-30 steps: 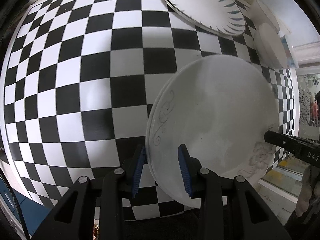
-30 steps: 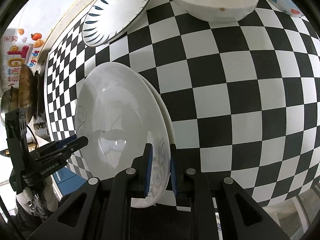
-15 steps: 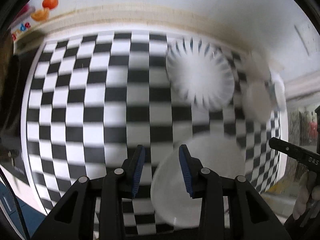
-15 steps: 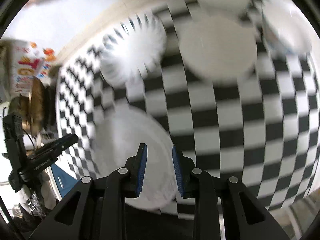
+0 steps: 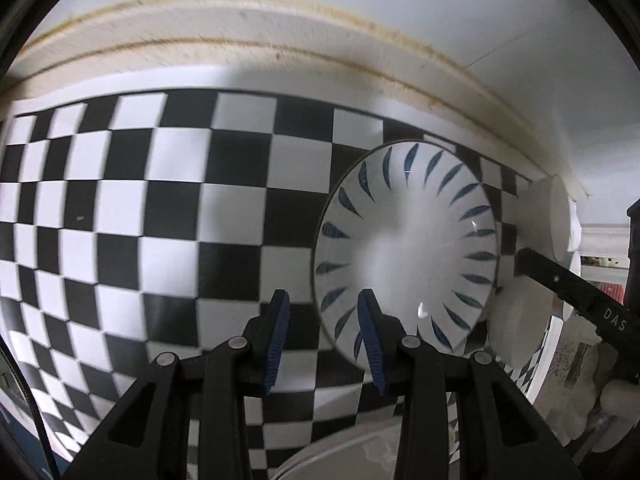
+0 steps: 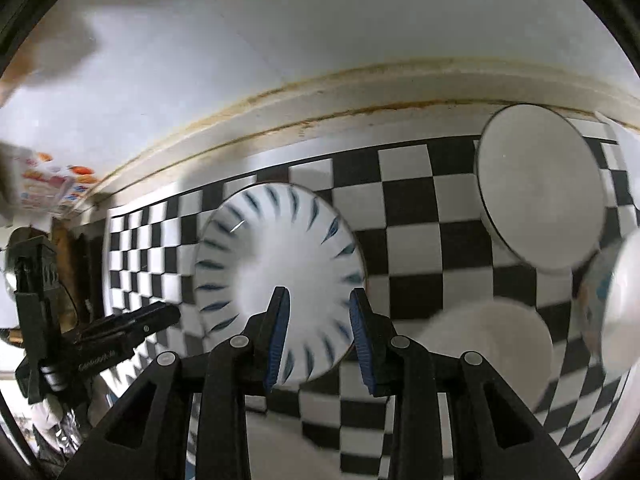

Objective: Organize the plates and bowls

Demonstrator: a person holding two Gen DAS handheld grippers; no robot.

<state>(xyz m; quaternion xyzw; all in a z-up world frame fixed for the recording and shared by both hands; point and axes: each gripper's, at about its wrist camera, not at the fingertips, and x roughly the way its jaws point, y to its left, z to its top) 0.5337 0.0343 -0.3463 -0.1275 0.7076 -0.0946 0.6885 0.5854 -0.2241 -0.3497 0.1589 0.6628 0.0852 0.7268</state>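
Observation:
A white plate with dark blue leaf strokes (image 5: 408,248) lies on the checkered cloth near the back wall; it also shows in the right wrist view (image 6: 276,264). My left gripper (image 5: 322,340) is open and empty, hovering at the plate's near left edge. My right gripper (image 6: 318,334) is open and empty, hovering over the plate's near right edge. The white plates set down earlier show only as a pale rim at the bottom of the left wrist view (image 5: 340,452). White bowls (image 6: 540,188) stand to the right.
The black-and-white checkered cloth (image 5: 120,208) covers the table up to a cream wall ledge (image 5: 260,40). A second white bowl (image 6: 492,336) and a patterned bowl (image 6: 600,292) sit at the right. My other gripper shows at each view's edge (image 6: 120,328).
Both grippers let go of the white plates, opened, and moved up and forward to the blue-patterned plate. The white plates now lie below and behind the grippers.

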